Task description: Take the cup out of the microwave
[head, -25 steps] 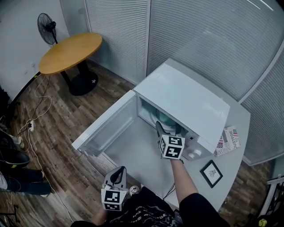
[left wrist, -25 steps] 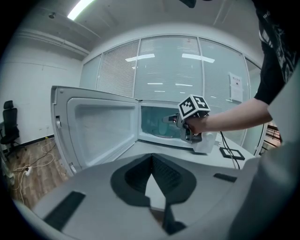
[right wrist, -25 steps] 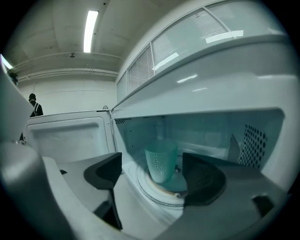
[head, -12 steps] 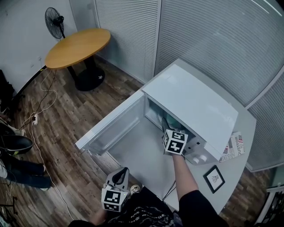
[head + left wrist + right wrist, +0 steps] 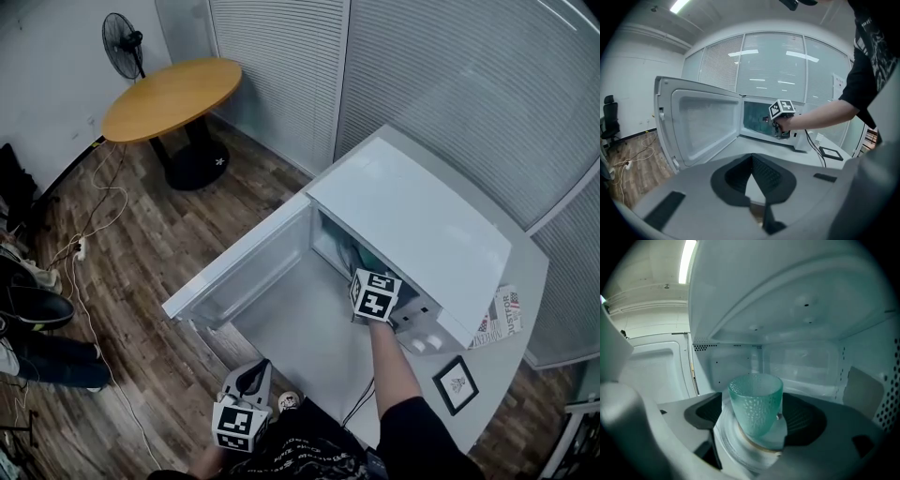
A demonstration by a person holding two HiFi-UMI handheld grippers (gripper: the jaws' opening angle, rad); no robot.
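A teal dimpled glass cup (image 5: 755, 406) stands upright on the turntable inside the white microwave (image 5: 412, 220). My right gripper (image 5: 755, 414) is open, reaching into the oven, and the cup stands between its two dark pads (image 5: 704, 414). In the head view only that gripper's marker cube (image 5: 375, 293) shows at the oven mouth; the jaws and the cup are hidden there. The microwave door (image 5: 242, 272) is swung wide open to the left. My left gripper (image 5: 246, 380) hangs low near the table's front edge, shut and holding nothing (image 5: 752, 158).
The microwave sits on a grey table (image 5: 300, 342) with a small framed picture (image 5: 457, 382) and a printed paper (image 5: 502, 314) at its right. A round wooden table (image 5: 169, 94), a fan (image 5: 125, 42), floor cables (image 5: 89, 239) and shoes (image 5: 33, 309) lie to the left.
My right gripper has pushed deeper into the microwave, so its jaws no longer show in the head view. The left gripper has stayed where it was.
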